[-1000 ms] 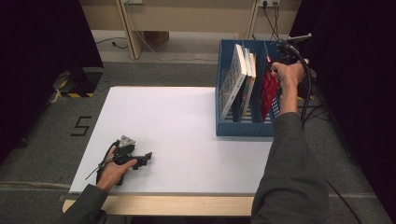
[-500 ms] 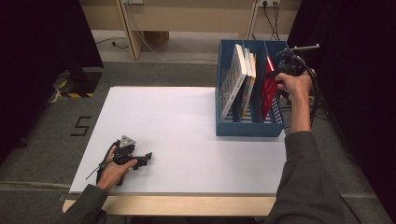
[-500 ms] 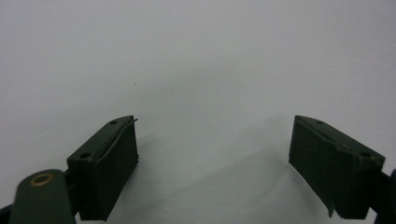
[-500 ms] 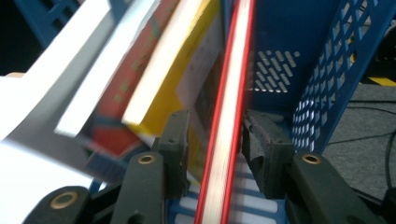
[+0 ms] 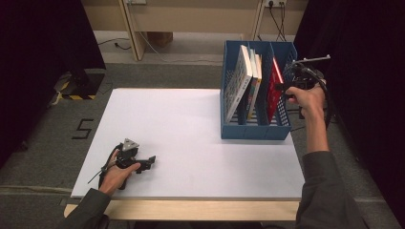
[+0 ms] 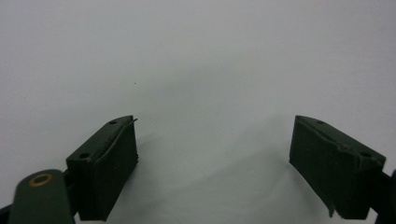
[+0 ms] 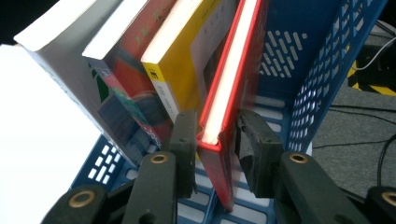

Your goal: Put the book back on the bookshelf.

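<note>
While the person's left hand [image 5: 114, 174] rests near the front left corner of the white table [image 5: 191, 143], the left gripper [image 5: 149, 161] it holds lies low over the bare surface with its jaws spread wide and nothing between them; in the left gripper view the two black pads [image 6: 108, 163] stand far apart over plain white tabletop. At the far right of the table stands a blue rack [image 5: 255, 129] with perforated walls and upright dividers, and books lean in its compartments. A white-edged book [image 5: 237, 81] tilts against the left side of the rack, with a colourful book [image 7: 135, 60] and a yellow-spined book [image 7: 180, 65] just beside it. A thin red book [image 5: 274, 86] stands in the rightmost compartment, tilted slightly, its lower end down inside the rack. The right hand [image 5: 305, 98] reaches in from the rack's right side, and the right gripper [image 7: 218, 140] has one jaw on each side of the red book's near edge. From the right gripper view the left jaw sits close against the cover, while the right jaw looks a touch apart from it, so I cannot tell whether the book is firmly pinched or only straddled. Grey carpet floor [image 5: 157, 76] surrounds the table, and a cable [image 5: 329, 102] trails from the right gripper.
</note>
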`<state>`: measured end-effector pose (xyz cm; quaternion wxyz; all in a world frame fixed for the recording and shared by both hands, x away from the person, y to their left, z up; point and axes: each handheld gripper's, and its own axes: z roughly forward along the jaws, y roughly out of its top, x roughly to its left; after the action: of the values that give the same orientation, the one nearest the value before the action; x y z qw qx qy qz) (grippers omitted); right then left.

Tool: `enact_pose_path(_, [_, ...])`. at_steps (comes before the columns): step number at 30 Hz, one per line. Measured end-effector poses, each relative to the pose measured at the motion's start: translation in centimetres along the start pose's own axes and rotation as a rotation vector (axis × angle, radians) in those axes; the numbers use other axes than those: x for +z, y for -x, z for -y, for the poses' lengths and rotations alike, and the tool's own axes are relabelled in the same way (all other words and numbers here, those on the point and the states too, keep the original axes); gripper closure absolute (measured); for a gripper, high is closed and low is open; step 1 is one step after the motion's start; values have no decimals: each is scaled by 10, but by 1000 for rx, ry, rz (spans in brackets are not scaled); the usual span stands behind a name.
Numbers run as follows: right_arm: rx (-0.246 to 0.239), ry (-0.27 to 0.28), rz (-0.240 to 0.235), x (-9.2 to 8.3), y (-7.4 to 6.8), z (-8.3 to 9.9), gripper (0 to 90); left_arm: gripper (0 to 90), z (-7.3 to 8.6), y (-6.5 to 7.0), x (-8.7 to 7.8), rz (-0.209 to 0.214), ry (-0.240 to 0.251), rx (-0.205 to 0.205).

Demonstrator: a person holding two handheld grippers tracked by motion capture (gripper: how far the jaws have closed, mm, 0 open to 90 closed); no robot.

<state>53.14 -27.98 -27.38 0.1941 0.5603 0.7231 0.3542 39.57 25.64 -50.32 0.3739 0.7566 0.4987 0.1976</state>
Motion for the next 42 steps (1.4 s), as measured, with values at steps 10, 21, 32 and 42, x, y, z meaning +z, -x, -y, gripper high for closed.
enact_pose_path(10, [-10,20,22,14,-2,-10,695,133,0,1,1,1,-4,4])
enact_pose_path(21, [4,1,55,26,-3,-24,692,127,0,0,1,7,-5,3])
enact_pose_path(32, [12,9,6,17,-4,-11,544,120,0,0,1,9,-5,4])
enact_pose_path(42, [37,62,1,-9,-5,1,464,122,0,0,1,8,-5,4])
